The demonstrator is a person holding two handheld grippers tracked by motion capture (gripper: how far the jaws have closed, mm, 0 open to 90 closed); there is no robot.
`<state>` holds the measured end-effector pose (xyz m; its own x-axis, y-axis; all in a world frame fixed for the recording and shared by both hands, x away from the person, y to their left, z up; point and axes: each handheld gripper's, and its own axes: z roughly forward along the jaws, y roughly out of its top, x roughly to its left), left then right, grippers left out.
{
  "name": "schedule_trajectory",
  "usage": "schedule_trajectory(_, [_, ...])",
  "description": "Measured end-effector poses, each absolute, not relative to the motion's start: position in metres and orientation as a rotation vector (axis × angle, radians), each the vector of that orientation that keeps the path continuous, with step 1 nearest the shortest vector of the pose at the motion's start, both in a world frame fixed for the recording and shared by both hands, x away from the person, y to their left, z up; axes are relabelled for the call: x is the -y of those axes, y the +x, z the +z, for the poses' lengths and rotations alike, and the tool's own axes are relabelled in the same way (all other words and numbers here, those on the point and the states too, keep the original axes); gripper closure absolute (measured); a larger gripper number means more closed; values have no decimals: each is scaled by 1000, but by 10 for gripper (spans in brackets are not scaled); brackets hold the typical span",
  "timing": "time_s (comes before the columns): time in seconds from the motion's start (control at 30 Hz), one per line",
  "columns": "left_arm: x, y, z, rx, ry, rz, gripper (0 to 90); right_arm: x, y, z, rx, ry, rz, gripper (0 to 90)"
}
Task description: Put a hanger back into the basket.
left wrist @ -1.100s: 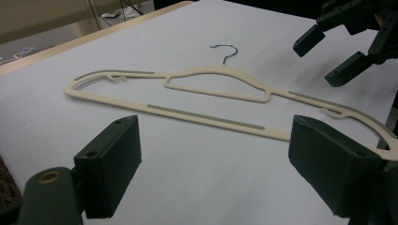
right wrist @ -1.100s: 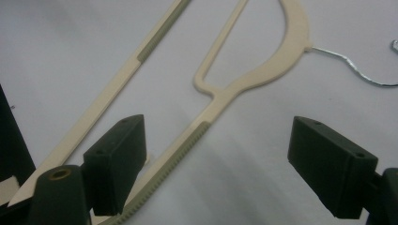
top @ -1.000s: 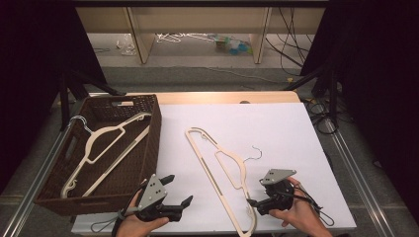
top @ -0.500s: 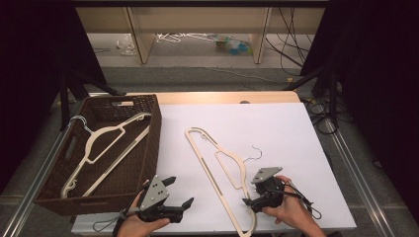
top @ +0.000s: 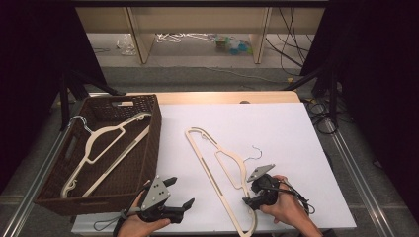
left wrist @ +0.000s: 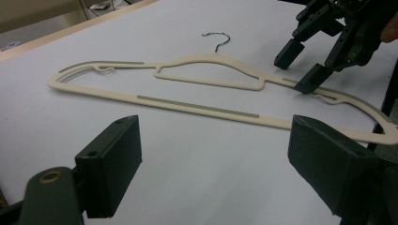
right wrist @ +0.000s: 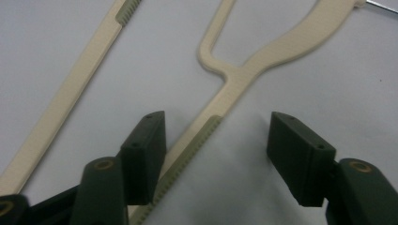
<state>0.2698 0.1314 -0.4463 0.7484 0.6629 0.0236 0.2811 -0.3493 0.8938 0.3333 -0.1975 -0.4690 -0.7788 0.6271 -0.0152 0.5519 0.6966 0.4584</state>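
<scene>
A cream plastic hanger (top: 204,160) with a metal hook (top: 255,150) lies flat on the white table top (top: 276,133). My right gripper (top: 249,197) is low over its near shoulder arm. In the right gripper view the jaws (right wrist: 218,126) straddle that ribbed arm (right wrist: 197,145), which runs close beside the left pad (right wrist: 145,150); the jaws have just been closing and still stand apart, open. My left gripper (top: 180,191) rests near the table's front edge, wide open and empty (left wrist: 220,154). The hanger (left wrist: 197,107) and the right gripper (left wrist: 298,68) lie beyond it.
A dark woven basket (top: 150,148) stands at the left of the table with a second cream hanger (top: 106,133) inside it. Cables (top: 296,197) trail from the right gripper. Shelving and loose hangers lie on the floor behind the table.
My right gripper has shifted left onto the hanger's near arm and its jaws have narrowed around it. The left gripper and the hanger have stayed put.
</scene>
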Motion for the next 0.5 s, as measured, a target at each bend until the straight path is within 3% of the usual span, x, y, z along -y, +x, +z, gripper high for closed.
schedule_trajectory(0.1, [-131,270,-447,-717,1942,476,181,199,334,-468,-2743,957,649,494])
schedule_trajectory(0.13, [-131,270,-447,-708,1946,477,183,204,335,-466,-2754,959,634,593])
schedule_trajectory(0.23, [-131,269,-447,-712,1947,476,189,212,340,-465,-2759,997,633,699])
schedule_trajectory(0.4, [-132,270,-447,-699,1943,478,194,221,344,-464,-2751,1048,637,716])
schedule_trajectory(0.5, [-131,270,-448,-706,1954,473,197,222,342,-463,-2729,1117,633,619])
